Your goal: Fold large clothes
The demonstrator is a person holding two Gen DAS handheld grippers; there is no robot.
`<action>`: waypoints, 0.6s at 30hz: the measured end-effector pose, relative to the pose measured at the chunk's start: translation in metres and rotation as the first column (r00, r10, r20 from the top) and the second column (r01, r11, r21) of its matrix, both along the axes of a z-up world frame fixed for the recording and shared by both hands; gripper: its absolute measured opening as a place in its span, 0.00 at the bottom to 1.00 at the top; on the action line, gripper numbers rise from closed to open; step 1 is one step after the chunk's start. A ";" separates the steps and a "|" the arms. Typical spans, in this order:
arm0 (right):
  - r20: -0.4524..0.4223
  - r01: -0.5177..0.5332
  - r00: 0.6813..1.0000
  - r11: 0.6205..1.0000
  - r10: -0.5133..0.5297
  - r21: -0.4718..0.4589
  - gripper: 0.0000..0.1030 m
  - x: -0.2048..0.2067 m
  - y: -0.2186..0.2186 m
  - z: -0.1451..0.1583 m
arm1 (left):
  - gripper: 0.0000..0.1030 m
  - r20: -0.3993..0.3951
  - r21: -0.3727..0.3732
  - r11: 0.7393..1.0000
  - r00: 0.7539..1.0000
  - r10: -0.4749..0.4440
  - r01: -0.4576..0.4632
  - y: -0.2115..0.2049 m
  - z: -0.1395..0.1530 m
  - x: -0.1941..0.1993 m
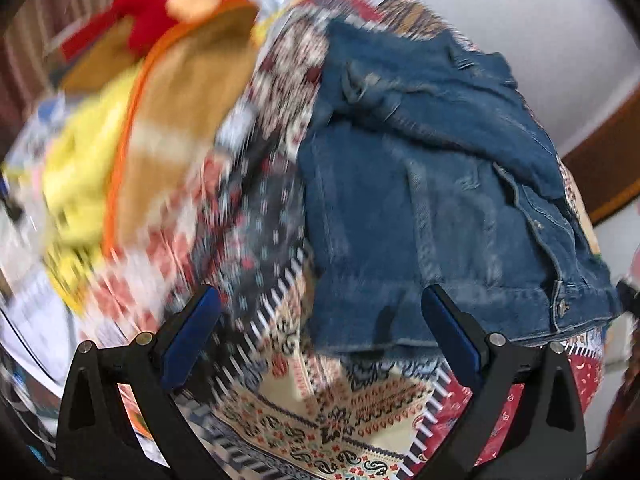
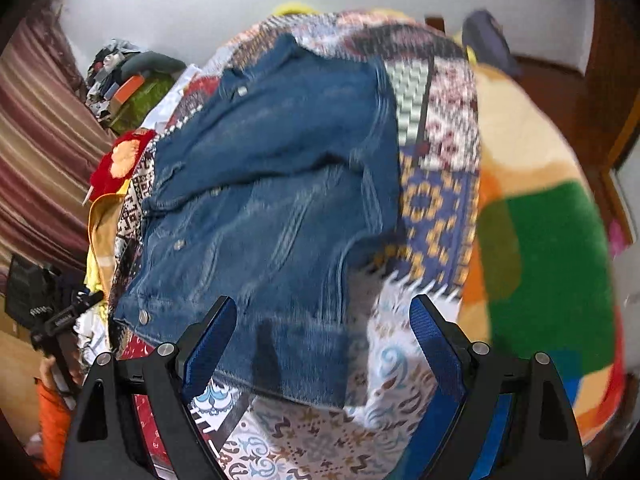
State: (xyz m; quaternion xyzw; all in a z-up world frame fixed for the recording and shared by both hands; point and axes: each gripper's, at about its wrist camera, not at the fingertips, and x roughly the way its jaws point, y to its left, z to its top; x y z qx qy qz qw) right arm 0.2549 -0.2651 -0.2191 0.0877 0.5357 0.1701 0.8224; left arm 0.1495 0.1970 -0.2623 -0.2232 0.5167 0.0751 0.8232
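Observation:
A blue denim jacket [image 1: 432, 200] lies partly folded on a patterned patchwork bedspread [image 1: 340, 420]. It also shows in the right wrist view [image 2: 272, 200] on the same bedspread [image 2: 320, 432]. My left gripper [image 1: 320, 300] is open and empty, hovering above the jacket's near hem. My right gripper [image 2: 324, 308] is open and empty, hovering over the jacket's near hem corner. Both views are motion-blurred.
A brown and orange cloth [image 1: 188, 112], a yellow cloth [image 1: 80, 184] and a red item [image 1: 148, 20] lie left of the jacket. A green, orange and cream blanket [image 2: 548, 240] lies to the right. A striped curtain [image 2: 36, 160] hangs at left; cluttered items [image 2: 120, 80] sit beyond.

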 end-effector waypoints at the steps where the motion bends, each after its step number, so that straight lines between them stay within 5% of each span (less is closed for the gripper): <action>1: -0.013 0.007 1.000 1.000 -0.007 0.012 0.85 0.000 0.000 -0.004 | 0.98 -0.007 -0.025 1.000 1.000 0.007 -0.008 0.001 -0.005 -0.001; 4: -0.048 0.019 0.999 0.999 -0.018 0.029 0.85 -0.001 0.004 -0.017 | 0.98 -0.013 -0.146 0.989 0.999 0.029 -0.031 0.003 -0.022 -0.004; 9: -0.046 0.044 0.998 0.999 -0.043 0.025 0.85 -0.004 0.008 -0.028 | 0.82 -0.006 -0.278 0.960 1.000 -0.007 0.005 -0.011 -0.038 0.002; 13: -0.025 0.038 0.999 0.998 -0.037 0.047 0.84 -0.006 0.009 -0.028 | 0.71 0.010 -0.247 0.968 0.999 -0.038 0.039 -0.024 -0.038 0.007; 14: -0.017 0.034 0.999 0.998 -0.033 0.056 0.84 -0.006 0.008 -0.028 | 0.62 0.015 -0.223 0.974 0.999 -0.040 0.042 -0.027 -0.036 0.008; 15: -0.007 0.034 0.999 0.997 -0.033 0.065 0.77 -0.007 0.008 -0.028 | 0.56 0.019 -0.183 0.982 0.999 -0.034 0.037 -0.029 -0.032 0.007; 17: 0.001 0.026 1.000 0.996 -0.026 0.083 0.62 -0.007 0.009 -0.027 | 0.29 0.026 -0.101 0.994 0.999 -0.037 0.040 -0.035 -0.025 0.011; 18: 0.003 0.017 1.000 0.995 -0.017 0.101 0.51 -0.006 0.009 -0.026 | 0.25 0.027 -0.046 0.998 0.999 -0.044 0.045 -0.039 -0.020 0.011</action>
